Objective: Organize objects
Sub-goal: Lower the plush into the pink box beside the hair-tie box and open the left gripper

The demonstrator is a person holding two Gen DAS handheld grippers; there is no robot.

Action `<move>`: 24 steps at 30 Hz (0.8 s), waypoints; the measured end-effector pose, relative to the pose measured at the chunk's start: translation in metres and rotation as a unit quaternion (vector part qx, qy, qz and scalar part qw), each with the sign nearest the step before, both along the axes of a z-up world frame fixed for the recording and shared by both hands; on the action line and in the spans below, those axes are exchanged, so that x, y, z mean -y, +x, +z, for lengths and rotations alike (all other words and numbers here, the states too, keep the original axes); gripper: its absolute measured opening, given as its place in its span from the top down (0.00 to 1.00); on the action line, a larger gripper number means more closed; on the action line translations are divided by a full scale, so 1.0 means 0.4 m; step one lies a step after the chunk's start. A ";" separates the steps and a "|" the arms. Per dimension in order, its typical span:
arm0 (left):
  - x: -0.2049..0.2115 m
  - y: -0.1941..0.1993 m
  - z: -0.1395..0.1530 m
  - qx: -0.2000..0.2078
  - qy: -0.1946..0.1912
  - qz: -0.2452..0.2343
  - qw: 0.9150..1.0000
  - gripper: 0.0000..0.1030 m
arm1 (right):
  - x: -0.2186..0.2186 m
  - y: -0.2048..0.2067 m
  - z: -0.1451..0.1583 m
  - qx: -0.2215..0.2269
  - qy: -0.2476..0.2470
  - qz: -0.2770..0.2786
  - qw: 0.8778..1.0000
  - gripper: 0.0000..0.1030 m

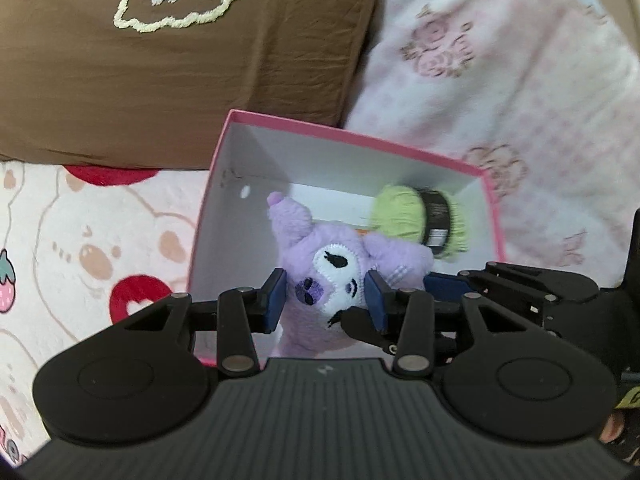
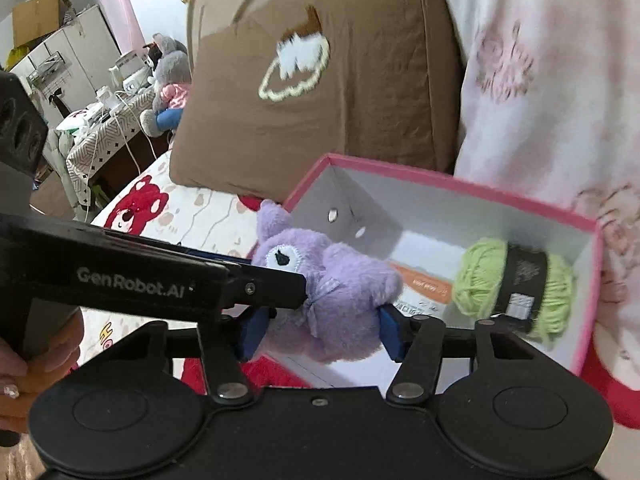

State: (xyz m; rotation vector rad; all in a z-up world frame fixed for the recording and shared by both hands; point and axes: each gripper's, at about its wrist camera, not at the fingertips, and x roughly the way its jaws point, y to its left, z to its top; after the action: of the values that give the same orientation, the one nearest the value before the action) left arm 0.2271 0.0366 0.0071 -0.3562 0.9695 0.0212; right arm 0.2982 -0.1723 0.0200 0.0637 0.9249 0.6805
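A purple plush toy (image 1: 324,280) with a white face is gripped by both grippers over the near end of a pink box (image 1: 360,140) with a white inside. My left gripper (image 1: 326,300) is shut on the toy's head. My right gripper (image 2: 320,324) is shut on the toy's body (image 2: 332,288). The left gripper's arm crosses the right wrist view from the left. A green yarn ball (image 1: 416,220) with a black band lies in the box's right part; it also shows in the right wrist view (image 2: 516,284). An orange-and-white card (image 2: 420,288) lies on the box floor.
The box (image 2: 452,180) rests on a bed sheet (image 1: 80,248) printed with bears and strawberries. A brown pillow (image 1: 168,80) lies behind it, with pink-patterned bedding (image 1: 520,100) to the right. A cluttered table with a grey plush (image 2: 168,80) stands far left.
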 end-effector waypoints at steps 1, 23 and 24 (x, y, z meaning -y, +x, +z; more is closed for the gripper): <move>-0.003 0.008 -0.012 -0.004 0.003 0.000 1.000 0.61 | 0.000 0.012 -0.016 -0.009 0.007 -0.001 1.000 0.45; 0.013 0.122 -0.175 -0.100 0.081 0.002 0.992 0.64 | -0.038 0.103 -0.221 -0.120 0.011 -0.043 0.992 0.53; 0.018 0.128 -0.181 -0.105 0.083 0.003 0.991 0.64 | -0.038 0.103 -0.225 -0.122 0.008 -0.046 0.991 0.53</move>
State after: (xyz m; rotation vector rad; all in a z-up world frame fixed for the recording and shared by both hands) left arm 0.2784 0.0295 -0.0651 -0.2064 1.1663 0.1469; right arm 0.3393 -0.1573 -0.0700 0.2069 1.1439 0.6037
